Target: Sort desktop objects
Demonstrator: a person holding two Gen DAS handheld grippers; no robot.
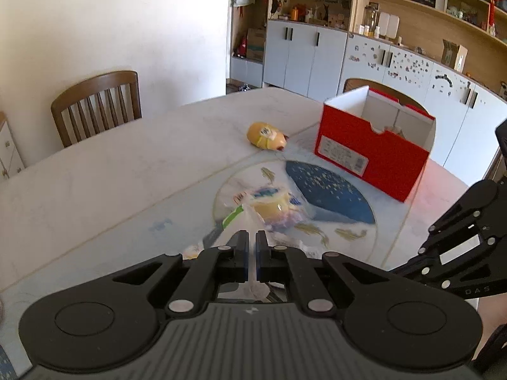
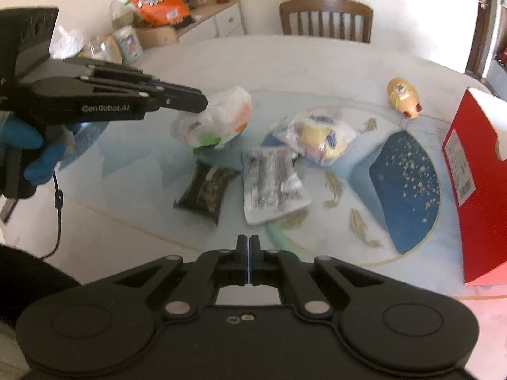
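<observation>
Pale marble tabletop [image 2: 285, 63] with a blue fan-shaped inlay is filling both views, with a wooden slat-back chair [image 2: 326, 19] behind it at the upper centre of the right wrist view. At the left of that view, the left gripper [image 2: 199, 103] is being held with its jaws pinched together on the top of a crumpled translucent plastic bag with green and orange print [image 2: 215, 120], which appears to be hanging just clear of the table. The right gripper [image 2: 248, 243], at lower centre, is being held with its jaws together and nothing between them.

Lying below the bag are a dark rectangular snack packet [image 2: 206, 190], a white printed pouch [image 2: 272, 186] and a clear wrapped yellow bun [image 2: 317, 136]; a yellow egg-shaped toy [image 2: 402, 96] is resting apart at upper right. The open red cardboard box [image 2: 475, 183], at the right edge, is judged to be the goal.

For the carry to be done well, the pinch should be kept firm, since thin film slips easily. The bag should be lifted clear of the box's wall before being released inside.
</observation>
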